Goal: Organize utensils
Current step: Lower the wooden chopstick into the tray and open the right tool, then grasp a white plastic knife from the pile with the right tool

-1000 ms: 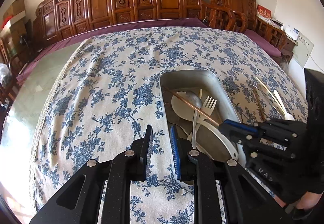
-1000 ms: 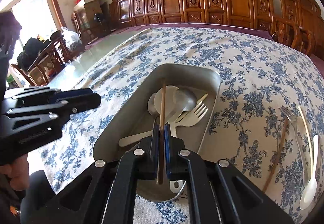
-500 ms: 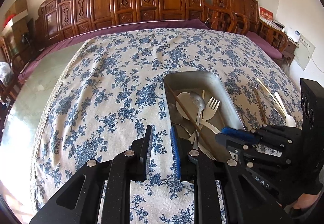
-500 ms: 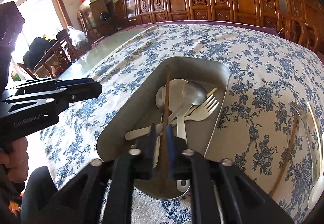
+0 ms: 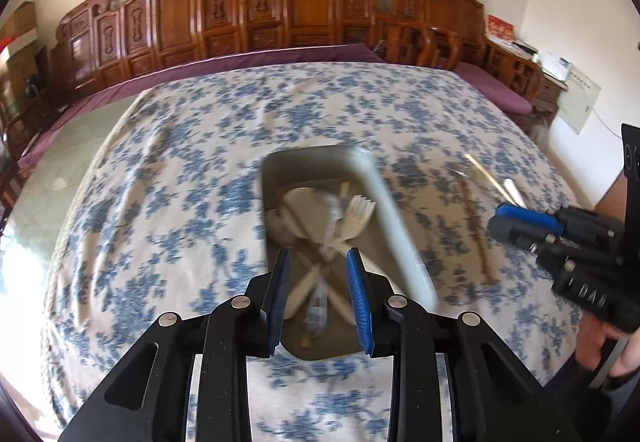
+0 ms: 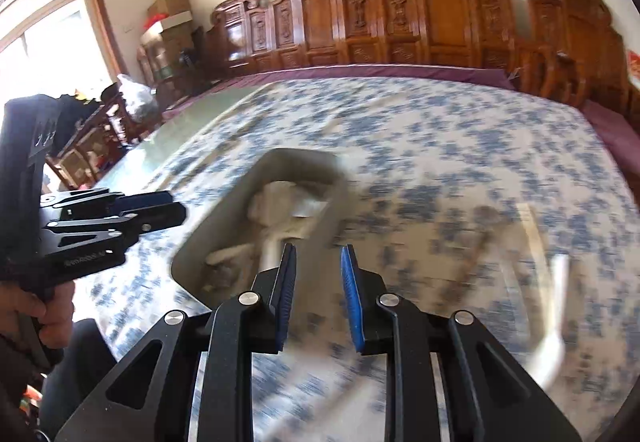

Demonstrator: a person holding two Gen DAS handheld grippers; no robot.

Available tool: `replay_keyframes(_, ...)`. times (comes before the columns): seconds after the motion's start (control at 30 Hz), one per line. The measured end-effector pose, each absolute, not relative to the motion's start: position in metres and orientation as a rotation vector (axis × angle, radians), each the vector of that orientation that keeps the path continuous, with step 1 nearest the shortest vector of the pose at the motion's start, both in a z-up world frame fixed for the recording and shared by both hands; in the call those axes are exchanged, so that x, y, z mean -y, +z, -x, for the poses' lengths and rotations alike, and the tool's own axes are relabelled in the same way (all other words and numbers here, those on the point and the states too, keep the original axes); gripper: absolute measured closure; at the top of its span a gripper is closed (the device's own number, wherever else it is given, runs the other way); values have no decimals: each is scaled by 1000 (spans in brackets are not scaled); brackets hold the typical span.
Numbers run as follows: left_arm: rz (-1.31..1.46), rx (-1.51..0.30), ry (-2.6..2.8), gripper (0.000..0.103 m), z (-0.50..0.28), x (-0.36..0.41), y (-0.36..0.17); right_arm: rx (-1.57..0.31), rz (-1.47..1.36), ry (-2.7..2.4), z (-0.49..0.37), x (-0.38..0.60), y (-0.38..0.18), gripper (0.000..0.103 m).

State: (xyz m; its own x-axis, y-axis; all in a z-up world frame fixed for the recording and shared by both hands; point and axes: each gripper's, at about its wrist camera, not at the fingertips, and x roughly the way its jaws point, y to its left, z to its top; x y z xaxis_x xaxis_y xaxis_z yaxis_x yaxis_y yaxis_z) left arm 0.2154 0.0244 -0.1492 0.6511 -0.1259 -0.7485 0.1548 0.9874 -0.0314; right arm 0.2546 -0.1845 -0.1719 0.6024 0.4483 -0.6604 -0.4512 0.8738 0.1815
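Loose utensils lie on the desk just right of the right gripper, long axes pointing away from it; the others fill the tray directly ahead of the left gripper. Both sets of fingers are spread and empty, the left having just opened.

Black frames, blue ribbed pads

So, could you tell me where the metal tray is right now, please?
In the left wrist view the tray sits mid-table on the floral cloth, just beyond the left gripper, with loose utensils to its right.
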Motion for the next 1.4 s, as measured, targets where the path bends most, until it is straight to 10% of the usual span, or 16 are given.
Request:
replay_keyframes(0.23,-35,-838,-233,60,-215,18,-149,-789,51,328,-258,263,-184,78)
replay_keyframes(0.97,-100,-888,-311,60,-206,87,-171,-979,-80,162,-274,315,-259,78)
replay_keyframes(1.4,-116,-903,-317,60,-214,100,-177,-965,-100,85,-275,336,-255,98)
